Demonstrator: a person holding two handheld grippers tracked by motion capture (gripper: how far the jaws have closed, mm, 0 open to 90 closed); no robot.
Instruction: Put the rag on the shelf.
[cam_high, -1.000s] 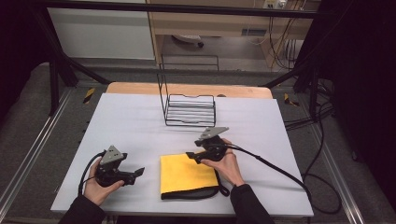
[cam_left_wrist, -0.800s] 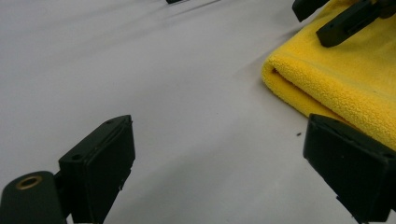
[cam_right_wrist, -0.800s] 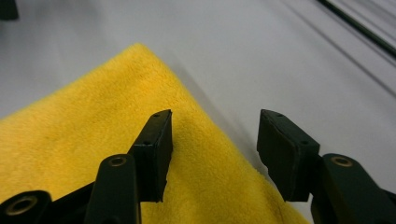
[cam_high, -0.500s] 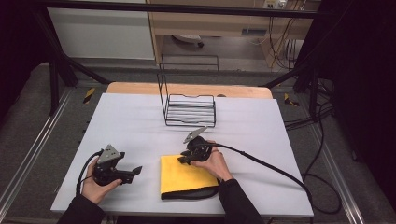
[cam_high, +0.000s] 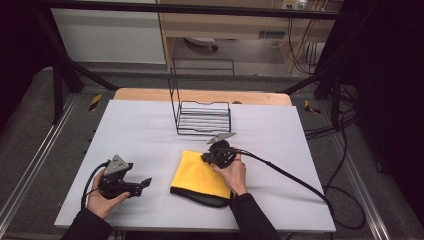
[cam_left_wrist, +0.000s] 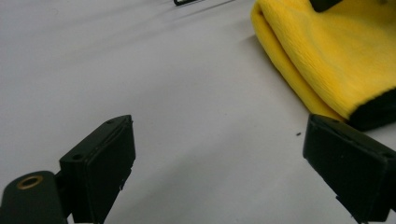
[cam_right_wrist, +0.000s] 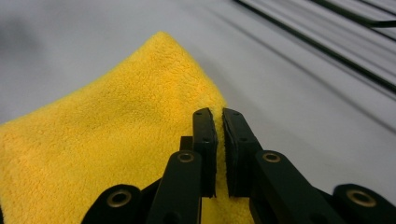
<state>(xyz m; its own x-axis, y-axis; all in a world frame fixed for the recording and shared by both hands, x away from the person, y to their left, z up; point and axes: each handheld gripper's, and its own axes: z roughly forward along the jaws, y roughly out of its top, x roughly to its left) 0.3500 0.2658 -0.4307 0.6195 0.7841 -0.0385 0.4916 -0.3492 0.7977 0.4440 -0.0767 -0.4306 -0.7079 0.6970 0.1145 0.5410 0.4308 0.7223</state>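
Observation:
A folded yellow cloth (cam_high: 200, 172) with a black edge lies on the white table, near the front. My right gripper (cam_high: 206, 157) is low over the cloth's far edge. In the right gripper view the jaws (cam_right_wrist: 218, 116) stand nearly together, with a thin strip of the yellow cloth (cam_right_wrist: 116, 130) pinched between them. My left gripper (cam_high: 146, 182) rests on the table to the left of the cloth and points toward it. Its jaws (cam_left_wrist: 219, 128) are wide open with nothing between them, and the cloth (cam_left_wrist: 336, 60) lies just ahead on the right.
A black wire rack (cam_high: 202, 117) stands behind the cloth at the table's middle back, and its wires (cam_right_wrist: 327, 42) show close beyond the right gripper. The right gripper's cable (cam_high: 290, 175) trails across the table (cam_high: 140, 130) to the right edge.
My right gripper has moved left from beside the cloth onto its far edge and has come down on it. The left gripper has stayed put.

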